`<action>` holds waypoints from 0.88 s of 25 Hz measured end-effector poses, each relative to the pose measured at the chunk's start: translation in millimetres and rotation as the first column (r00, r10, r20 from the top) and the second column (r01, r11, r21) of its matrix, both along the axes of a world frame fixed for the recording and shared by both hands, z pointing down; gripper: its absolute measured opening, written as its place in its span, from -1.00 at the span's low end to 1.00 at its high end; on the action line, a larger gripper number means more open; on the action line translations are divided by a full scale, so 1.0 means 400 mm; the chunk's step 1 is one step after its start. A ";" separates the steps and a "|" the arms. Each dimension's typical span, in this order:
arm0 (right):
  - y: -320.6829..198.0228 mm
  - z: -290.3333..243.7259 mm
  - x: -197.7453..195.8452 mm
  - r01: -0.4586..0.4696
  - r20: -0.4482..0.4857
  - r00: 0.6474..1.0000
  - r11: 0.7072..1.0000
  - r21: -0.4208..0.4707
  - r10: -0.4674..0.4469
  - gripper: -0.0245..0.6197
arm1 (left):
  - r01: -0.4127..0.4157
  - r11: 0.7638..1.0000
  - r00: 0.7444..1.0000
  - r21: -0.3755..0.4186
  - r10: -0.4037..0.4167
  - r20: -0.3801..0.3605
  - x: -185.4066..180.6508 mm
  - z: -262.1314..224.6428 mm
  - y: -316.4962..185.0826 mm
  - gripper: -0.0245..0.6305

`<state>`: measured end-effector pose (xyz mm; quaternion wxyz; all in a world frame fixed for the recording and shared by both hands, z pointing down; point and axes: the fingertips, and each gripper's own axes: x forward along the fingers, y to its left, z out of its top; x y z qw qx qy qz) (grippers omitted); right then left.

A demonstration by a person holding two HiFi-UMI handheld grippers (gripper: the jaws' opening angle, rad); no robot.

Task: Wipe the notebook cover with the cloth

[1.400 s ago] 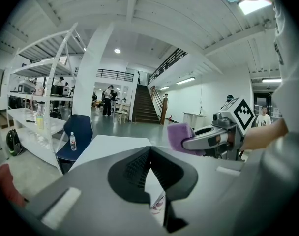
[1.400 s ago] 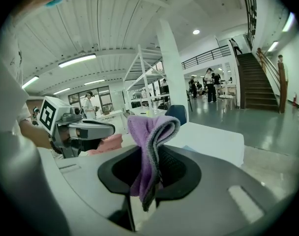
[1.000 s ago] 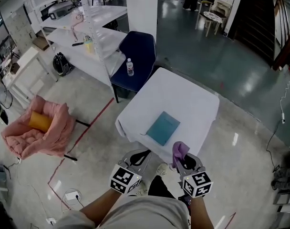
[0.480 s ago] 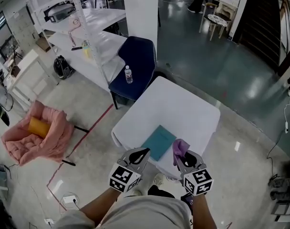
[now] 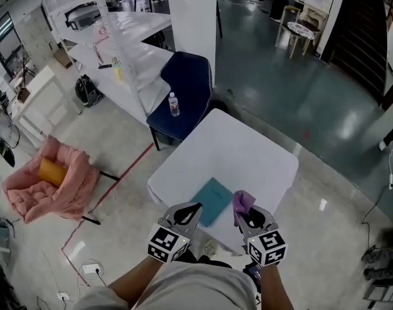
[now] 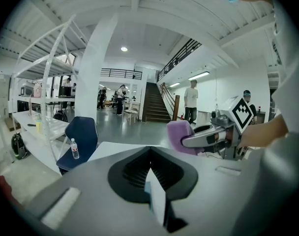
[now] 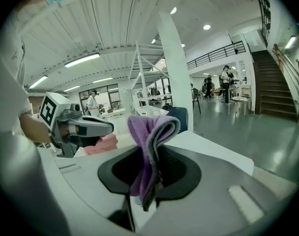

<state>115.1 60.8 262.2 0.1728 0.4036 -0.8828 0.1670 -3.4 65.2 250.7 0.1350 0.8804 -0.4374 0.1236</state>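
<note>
This is a large open hall fitted out as a lab or workshop. The floor is polished concrete, glossy and marked with a red tape line. A thick white column rises beside long white shelving racks on the left. In the far background a staircase climbs to a railed mezzanine, and people stand near work tables under strip lights.

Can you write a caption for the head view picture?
Right claw holds a purple cloth; the teal notebook lies on the white table.
</note>
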 end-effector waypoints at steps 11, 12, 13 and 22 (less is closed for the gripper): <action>-0.034 0.014 0.011 -0.061 -0.002 0.998 0.998 -0.015 0.061 -0.59 | -0.061 0.998 0.998 -0.011 0.061 0.005 0.009 0.005 -0.064 -0.92; -0.037 0.015 0.013 -0.074 -0.001 0.997 0.997 -0.018 0.074 -0.59 | -0.072 0.997 0.997 -0.012 0.072 0.005 0.010 0.004 -0.071 -0.92; -0.039 0.016 0.016 -0.087 -0.001 0.996 0.996 -0.020 0.087 -0.59 | -0.083 0.996 0.997 -0.012 0.083 0.005 0.011 0.002 -0.076 -0.93; -0.065 0.030 0.015 -0.155 -0.029 0.988 0.987 -0.040 0.154 -0.59 | -0.147 0.989 0.989 -0.030 0.147 -0.004 0.006 0.008 -0.134 -0.92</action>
